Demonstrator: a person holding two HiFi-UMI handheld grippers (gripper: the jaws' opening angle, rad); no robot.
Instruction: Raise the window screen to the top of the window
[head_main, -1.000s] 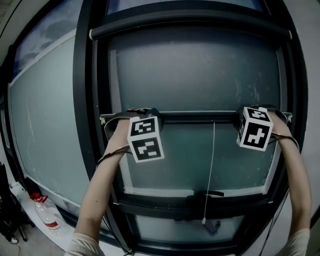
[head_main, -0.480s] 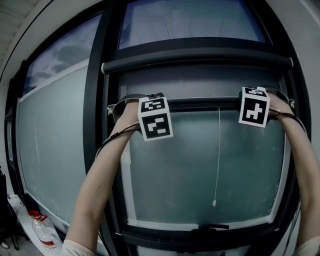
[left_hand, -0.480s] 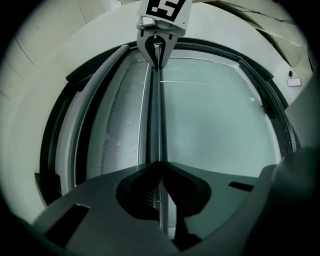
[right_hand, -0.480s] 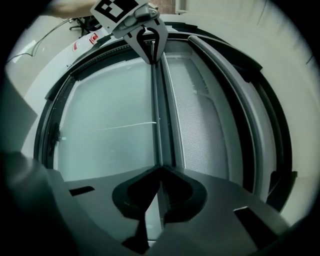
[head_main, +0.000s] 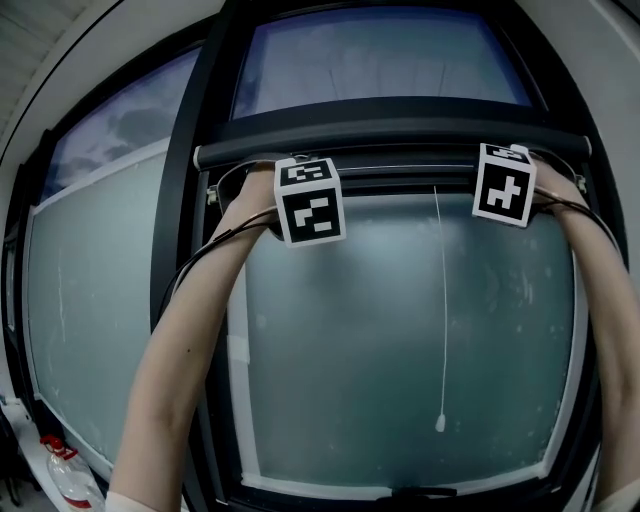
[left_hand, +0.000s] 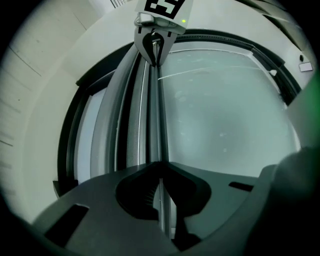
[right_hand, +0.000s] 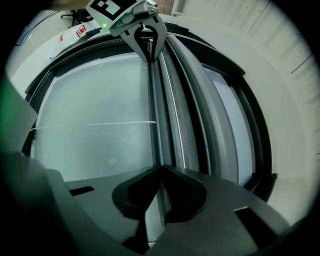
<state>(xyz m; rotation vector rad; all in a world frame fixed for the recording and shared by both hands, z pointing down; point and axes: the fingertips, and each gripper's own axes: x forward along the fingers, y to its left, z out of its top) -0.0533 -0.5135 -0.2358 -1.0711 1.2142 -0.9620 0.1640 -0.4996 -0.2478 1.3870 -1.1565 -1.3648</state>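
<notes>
Left tool (left_hand: 161, 167) is clamped on the thin bottom rail (head_main: 405, 180) of the window screen (right_hand: 188, 127), with its jaws pinched tight onto the rail's edge. The right tool (right_hand: 161, 169) grips the same rail in the same way, towards its other end. Both arms reach up, and the marker cubes (head_main: 310, 200) sit level with each other. The rail lies just beneath the dark roller tube (head_main: 400, 128) at the top of the window, so only a narrow strip of mesh shows between them. A white pull cord (head_main: 443, 300) hangs from the rail over the frosted glass (head_main: 370, 340), its bead dangling free. A plastic bottle (head_main: 68, 480) stands at the lower left.
</notes>
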